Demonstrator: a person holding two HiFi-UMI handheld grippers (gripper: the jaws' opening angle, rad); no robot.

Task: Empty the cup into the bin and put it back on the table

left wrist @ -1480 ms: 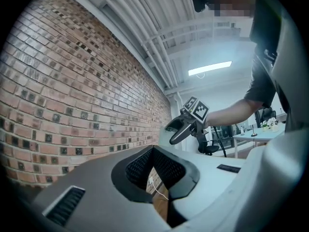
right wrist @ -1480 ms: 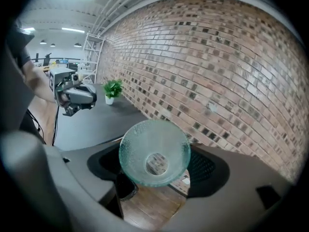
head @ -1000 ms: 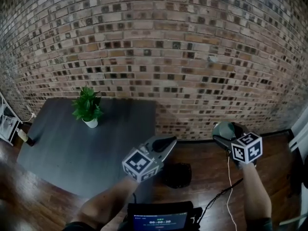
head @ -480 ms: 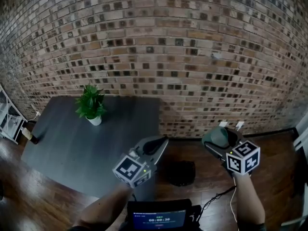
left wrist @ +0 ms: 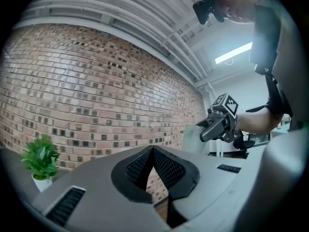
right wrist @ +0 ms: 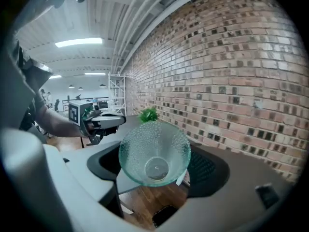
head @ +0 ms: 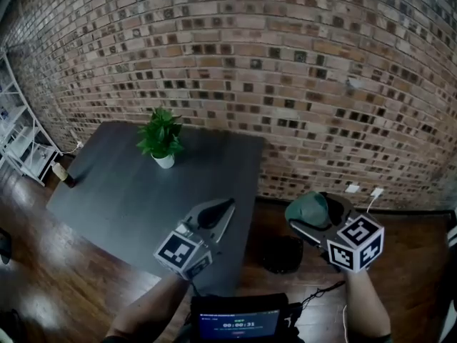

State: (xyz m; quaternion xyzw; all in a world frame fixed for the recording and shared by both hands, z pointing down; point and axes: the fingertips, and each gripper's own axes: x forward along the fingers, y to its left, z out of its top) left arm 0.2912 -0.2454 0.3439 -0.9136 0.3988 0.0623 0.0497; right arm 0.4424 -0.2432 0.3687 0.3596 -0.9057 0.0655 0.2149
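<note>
- grip, right: the right gripper (head: 313,226) has its jaws spread wide and clamped on the green dimpled glass cup (right wrist: 154,146), with the pads on its sides.
- grip, left: the left gripper (left wrist: 153,152) has its jaw tips together and nothing between them.
- cup position: it is in the air over the wood floor (head: 64,291), off the right edge of the dark table (head: 121,199), and not resting on anything.
- cup axis: it runs roughly along the line of my jaws, not upright. in the right gripper view i look straight along it at the round base.
- contents: nothing shows through the glass, so i judge the emptying is done.
- bin: the black bin (head: 282,254) sits on the floor just below and left of the cup, between the table edge and my right hand. its inside is too dark to read.
- key relation: the table lies left of the cup, with the left gripper hovering over its near right corner, between the cup and most of the tabletop. the right hand carries, so it has to go left and turn the cup base-down.
- table load: the potted plant (head: 162,138) stands toward the far side, well apart from the near corner.
</note>
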